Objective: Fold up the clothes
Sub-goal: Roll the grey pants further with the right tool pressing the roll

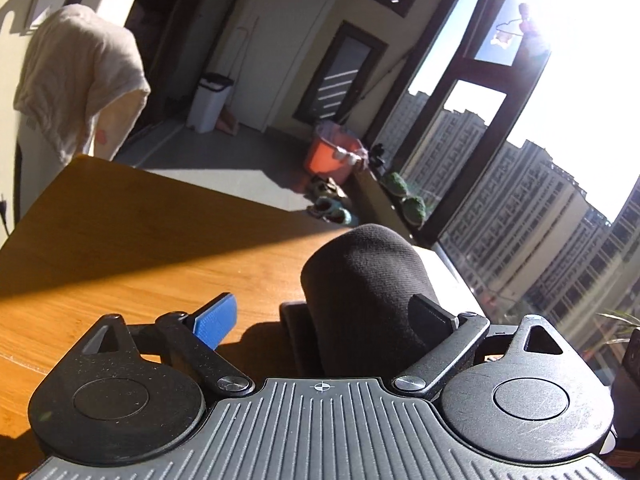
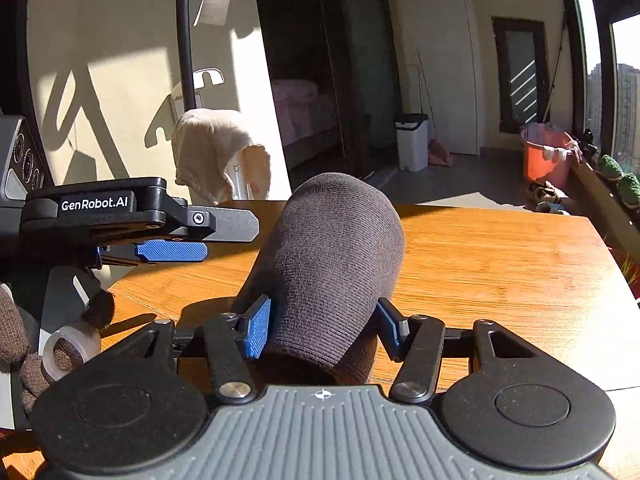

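Right gripper (image 2: 320,326) jaws clamped on dark knit garment (image 2: 328,264), bunched and raised over wooden counter (image 2: 500,256). Left gripper (image 1: 320,312) jaws spread wide, garment (image 1: 368,292) touching one finger only, not pinched.

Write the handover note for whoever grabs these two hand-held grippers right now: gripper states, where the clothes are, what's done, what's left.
Right hand-held gripper: shut on the dark knit garment, which stands in a rounded hump over the wooden table.
Left hand-held gripper: open; the garment lies against its right finger only, not clamped.
Beige garment: draped over a stand beyond the table's far edge, untouched.
Done: dark garment gathered on the table; how far folded, cannot tell.
Left: finish and lay it flat, then probably fold the beige one.
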The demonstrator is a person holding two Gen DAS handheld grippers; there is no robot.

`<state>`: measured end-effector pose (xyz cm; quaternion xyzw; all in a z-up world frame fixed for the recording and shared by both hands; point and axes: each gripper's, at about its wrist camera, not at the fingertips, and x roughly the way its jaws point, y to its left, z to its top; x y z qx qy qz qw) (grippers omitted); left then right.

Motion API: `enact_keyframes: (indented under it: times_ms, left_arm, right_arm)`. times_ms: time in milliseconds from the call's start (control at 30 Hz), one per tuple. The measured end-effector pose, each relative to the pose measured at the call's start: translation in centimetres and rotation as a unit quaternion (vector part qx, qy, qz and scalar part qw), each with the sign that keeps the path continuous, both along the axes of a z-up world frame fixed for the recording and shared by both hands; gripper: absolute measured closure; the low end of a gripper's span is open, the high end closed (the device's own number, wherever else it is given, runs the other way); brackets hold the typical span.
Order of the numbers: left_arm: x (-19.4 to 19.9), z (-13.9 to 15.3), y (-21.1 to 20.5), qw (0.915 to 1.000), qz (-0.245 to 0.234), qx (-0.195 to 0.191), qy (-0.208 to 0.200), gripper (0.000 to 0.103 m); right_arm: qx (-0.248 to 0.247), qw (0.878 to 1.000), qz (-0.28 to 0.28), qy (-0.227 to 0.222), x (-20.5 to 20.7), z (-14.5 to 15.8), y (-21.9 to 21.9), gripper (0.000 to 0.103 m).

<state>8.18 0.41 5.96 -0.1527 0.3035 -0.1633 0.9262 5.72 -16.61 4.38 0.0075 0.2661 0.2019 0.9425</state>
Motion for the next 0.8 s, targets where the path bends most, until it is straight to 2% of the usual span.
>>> enact_keyframes:
  times_ms: [33, 100, 200, 233, 300, 367, 400, 467, 533, 567, 633, 800]
  left_arm:
    - [0.0, -0.6, -0.6, 0.9999, -0.001, 0.014, 0.003, 0.006]
    - [-0.1, -1.9, -1.6, 0.9994, 0.0, 0.035, 0.006, 0.002]
    - [-0.2, -2.4, -1.7, 0.9993, 0.004, 0.036, -0.001, 0.0]
    - [-0.3, -2.4, -1.7, 0.9991, 0.004, 0.042, -0.006, 0.0]
    - [-0.7, -2.4, -1.9, 0.9983, 0.002, 0.055, -0.02, 0.0]
    - [-0.9, -2.6, -1.9, 0.9979, 0.0, 0.058, -0.029, 0.0]
    - [-0.8, -2.7, -1.8, 0.9981, 0.0, 0.054, -0.028, 0.0]
    - [-0.6, -2.8, -1.4, 0.9983, 0.0, 0.05, -0.029, 0.0]
    - [-0.6, -2.9, -1.3, 0.9976, 0.007, 0.059, -0.034, 0.0]
    - [-0.6, -3.0, -1.3, 0.9972, 0.01, 0.064, -0.036, 0.0]
    - [-0.5, -3.1, -1.1, 0.9968, 0.015, 0.068, -0.039, 0.0]
    - [-0.2, -3.4, -0.3, 0.9986, 0.016, 0.044, -0.026, 0.0]
  right_arm:
    - [-0.013, 1.0, 0.004, -0.006, -0.1, 0.0, 0.1, 0.035]
    - [-0.036, 0.999, 0.002, -0.017, -0.5, 0.3, -0.4, 0.014]
    - [-0.046, 0.998, -0.018, -0.037, -0.6, 1.6, -2.6, 0.004]
    - [-0.042, 0.998, -0.033, -0.045, -0.5, 2.4, -3.6, 0.003]
    - [0.0, 0.997, -0.059, -0.052, 0.5, 3.8, -5.0, 0.0]
    - [0.069, 0.995, -0.065, -0.04, 2.6, 4.5, -5.6, 0.0]
    - [0.088, 0.994, -0.065, -0.03, 3.7, 4.4, -5.5, 0.0]
    - [0.076, 0.994, -0.074, 0.009, 7.2, 3.0, -3.9, 0.0]
    - [-0.008, 0.993, -0.101, 0.059, 10.5, 0.1, -1.4, 0.0]
    - [-0.006, 0.992, -0.108, 0.063, 10.9, -0.3, -1.2, 0.0]
    - [0.014, 0.99, -0.121, 0.063, 11.1, -0.8, -1.3, 0.0]
    - [0.026, 0.986, -0.162, -0.016, 4.5, 0.8, -2.6, 0.0]
